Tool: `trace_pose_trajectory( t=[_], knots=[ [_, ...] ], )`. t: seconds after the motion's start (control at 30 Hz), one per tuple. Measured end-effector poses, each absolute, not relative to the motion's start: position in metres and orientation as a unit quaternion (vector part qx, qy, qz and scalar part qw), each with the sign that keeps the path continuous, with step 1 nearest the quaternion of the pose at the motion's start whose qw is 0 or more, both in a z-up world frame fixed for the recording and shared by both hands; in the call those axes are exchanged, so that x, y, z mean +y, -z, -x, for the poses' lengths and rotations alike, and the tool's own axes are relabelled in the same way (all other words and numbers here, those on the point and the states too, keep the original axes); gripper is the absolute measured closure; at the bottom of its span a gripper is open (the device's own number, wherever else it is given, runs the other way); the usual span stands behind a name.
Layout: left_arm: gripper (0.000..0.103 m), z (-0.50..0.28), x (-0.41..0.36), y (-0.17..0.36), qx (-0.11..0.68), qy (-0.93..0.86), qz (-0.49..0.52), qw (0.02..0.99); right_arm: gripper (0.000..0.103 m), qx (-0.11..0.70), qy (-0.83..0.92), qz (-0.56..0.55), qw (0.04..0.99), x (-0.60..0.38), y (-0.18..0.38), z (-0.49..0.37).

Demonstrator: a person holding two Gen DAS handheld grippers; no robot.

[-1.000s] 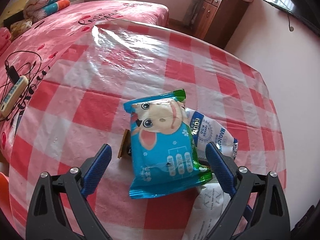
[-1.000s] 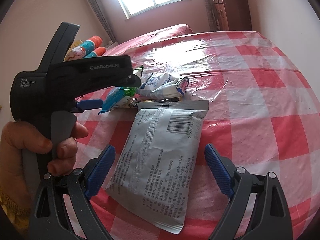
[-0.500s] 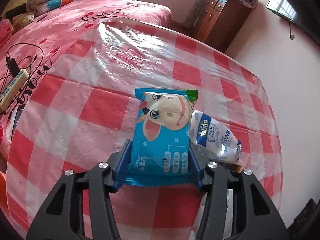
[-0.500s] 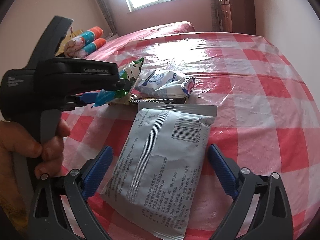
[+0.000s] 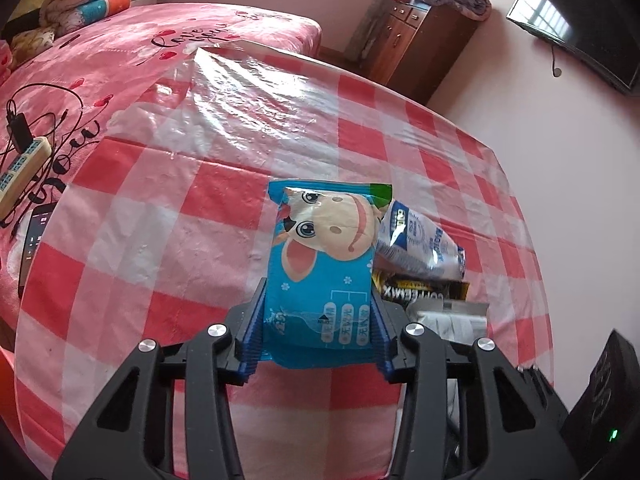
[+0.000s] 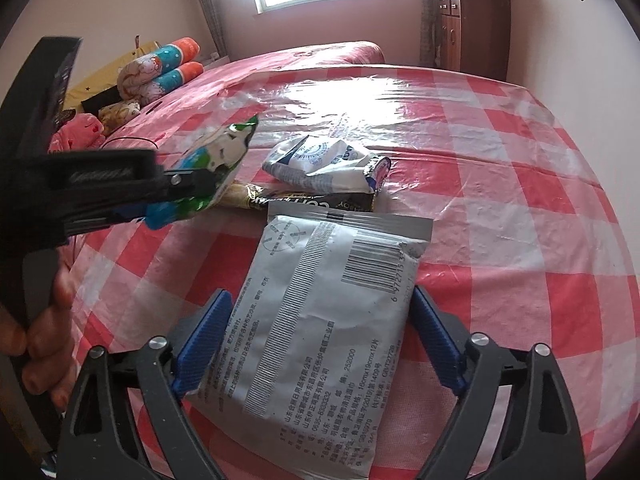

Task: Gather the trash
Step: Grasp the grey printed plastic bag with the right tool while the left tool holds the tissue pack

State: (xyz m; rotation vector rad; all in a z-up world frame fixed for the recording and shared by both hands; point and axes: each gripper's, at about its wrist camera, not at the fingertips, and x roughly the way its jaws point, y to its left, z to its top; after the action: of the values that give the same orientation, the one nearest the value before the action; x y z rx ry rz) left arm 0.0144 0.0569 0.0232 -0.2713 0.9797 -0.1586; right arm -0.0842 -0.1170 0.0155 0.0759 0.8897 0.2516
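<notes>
My left gripper (image 5: pixel 318 292) is shut on the near end of a blue cartoon snack packet (image 5: pixel 324 240), its jaws still closing; the packet's far end tilts up off the table. From the right wrist view the same packet (image 6: pixel 216 160) sticks out of the left gripper (image 6: pixel 188 196), which a hand holds. My right gripper (image 6: pixel 320 296) straddles a flat grey-white packet (image 6: pixel 320 320) with a barcode, and its jaws are closing beside the packet's edges. A crumpled white-and-blue packet (image 6: pixel 324 164) and a black-and-gold coffee sachet (image 6: pixel 320 202) lie just beyond it.
The table (image 5: pixel 180 240) has a red-and-white check cloth under clear plastic. A pink bed (image 5: pixel 120 60) stands behind it, with a power strip (image 5: pixel 24 168) and a phone (image 5: pixel 34 236). A wooden cabinet (image 5: pixel 412 48) and a wall TV (image 5: pixel 580 32) are at the back right.
The left gripper's jaws closed from wide open onto the blue packet and carried it up and leftward, uncovering the coffee sachet. The right gripper's jaws narrowed around the grey-white packet.
</notes>
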Motion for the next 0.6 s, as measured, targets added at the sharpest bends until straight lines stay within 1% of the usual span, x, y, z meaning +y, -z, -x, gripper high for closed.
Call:
trace_pose_trajectory(
  t=[0.33,0.6],
  knots=[
    [0.057,0.014,0.077,-0.022,0.462,0.086,0.118,0.875,0.025,0.428,-0.127,-0.03,0.894,-0.116,-0.017,0.088],
    [0.057,0.035,0.098,-0.016,0.459,0.09,0.117,0.876,0.028,0.425,-0.136,-0.047,0.894,-0.122,-0.018,0.09]
  ],
)
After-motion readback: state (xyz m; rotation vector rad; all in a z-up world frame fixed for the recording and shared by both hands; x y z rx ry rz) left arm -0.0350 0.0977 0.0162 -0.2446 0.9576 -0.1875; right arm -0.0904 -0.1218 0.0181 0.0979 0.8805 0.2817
